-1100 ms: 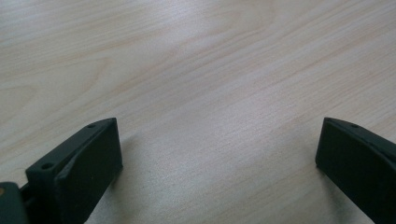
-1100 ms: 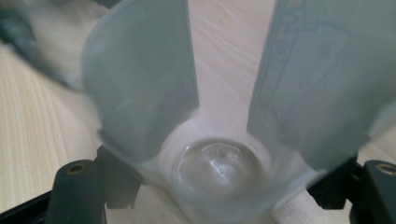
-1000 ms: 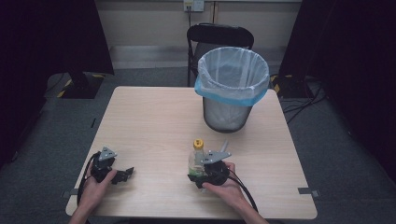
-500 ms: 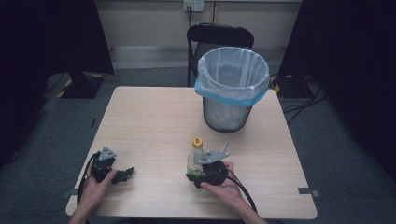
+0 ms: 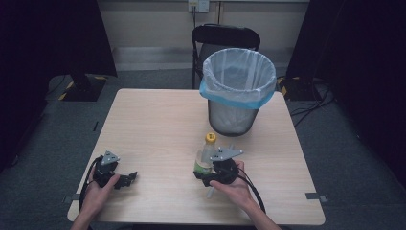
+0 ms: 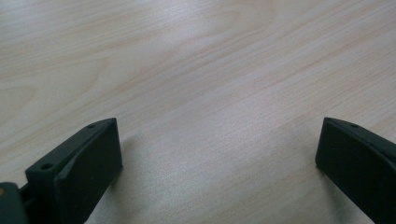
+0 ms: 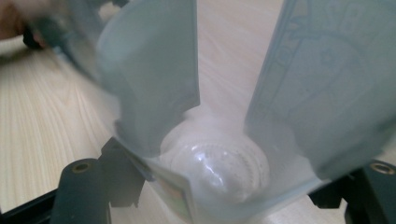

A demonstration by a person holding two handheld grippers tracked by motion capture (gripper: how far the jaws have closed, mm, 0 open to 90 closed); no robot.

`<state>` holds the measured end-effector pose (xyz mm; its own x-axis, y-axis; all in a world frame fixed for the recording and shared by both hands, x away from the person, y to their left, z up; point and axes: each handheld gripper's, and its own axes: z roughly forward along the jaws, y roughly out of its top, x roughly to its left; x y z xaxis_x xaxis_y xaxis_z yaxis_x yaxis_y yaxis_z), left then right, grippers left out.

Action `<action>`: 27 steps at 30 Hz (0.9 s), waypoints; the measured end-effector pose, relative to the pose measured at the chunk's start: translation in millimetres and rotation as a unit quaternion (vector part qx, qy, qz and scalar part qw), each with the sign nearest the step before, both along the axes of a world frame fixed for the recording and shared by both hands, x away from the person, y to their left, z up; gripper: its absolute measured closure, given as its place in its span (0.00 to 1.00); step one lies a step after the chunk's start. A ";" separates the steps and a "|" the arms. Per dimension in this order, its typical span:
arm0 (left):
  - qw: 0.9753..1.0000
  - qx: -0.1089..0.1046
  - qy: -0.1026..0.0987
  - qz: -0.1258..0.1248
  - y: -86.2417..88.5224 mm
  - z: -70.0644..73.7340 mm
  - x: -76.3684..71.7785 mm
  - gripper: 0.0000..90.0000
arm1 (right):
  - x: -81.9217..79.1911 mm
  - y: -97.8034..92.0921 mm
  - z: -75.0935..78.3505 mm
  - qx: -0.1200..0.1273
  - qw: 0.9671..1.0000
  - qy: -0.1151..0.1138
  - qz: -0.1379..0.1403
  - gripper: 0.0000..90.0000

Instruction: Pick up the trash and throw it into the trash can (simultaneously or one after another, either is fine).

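Note:
A clear plastic bottle (image 5: pixel 205 157) with a yellow cap and a green label stands upright near the table's front, a little right of centre. My right gripper (image 5: pixel 203 173) is shut on its lower body, a hand holding it from behind. In the right gripper view the bottle (image 7: pixel 215 163) sits close between the two black jaws of my right gripper (image 7: pixel 224 189). My left gripper (image 5: pixel 128 178) rests at the front left of the table. Its jaws stand wide apart in the left gripper view, where the left gripper (image 6: pixel 219 140) holds nothing over bare wood.
A mesh waste bin (image 5: pixel 238 91) lined with a white and blue bag stands at the back right of the wooden table (image 5: pixel 158 124), just beyond the bottle. A black chair (image 5: pixel 225 38) is behind it. Cables trail from both grippers toward the front edge.
The right gripper and the bottle have shifted slightly up and to the right, toward the bin. The left gripper has stayed in place.

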<state>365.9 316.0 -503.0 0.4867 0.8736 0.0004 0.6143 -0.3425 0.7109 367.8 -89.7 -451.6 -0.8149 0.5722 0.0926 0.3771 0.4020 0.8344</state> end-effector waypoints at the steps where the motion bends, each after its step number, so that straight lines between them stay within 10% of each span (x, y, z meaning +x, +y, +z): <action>1: 1.000 0.000 0.000 0.000 0.0 0.0 0.0 0.00 | 0.9 -1.4 1.7 0.003 1.000 -0.001 -0.002 0.31; 27: 1.000 0.000 0.000 0.000 0.0 0.0 0.0 0.00 | 20.4 -11.8 49.7 0.060 0.998 -0.032 -0.015 0.31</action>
<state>365.9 316.0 -503.0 0.4868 0.8735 0.0003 0.6141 -0.3425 0.7110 388.2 -101.5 -401.8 -0.8039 0.5845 0.1103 0.3323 0.2874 0.8983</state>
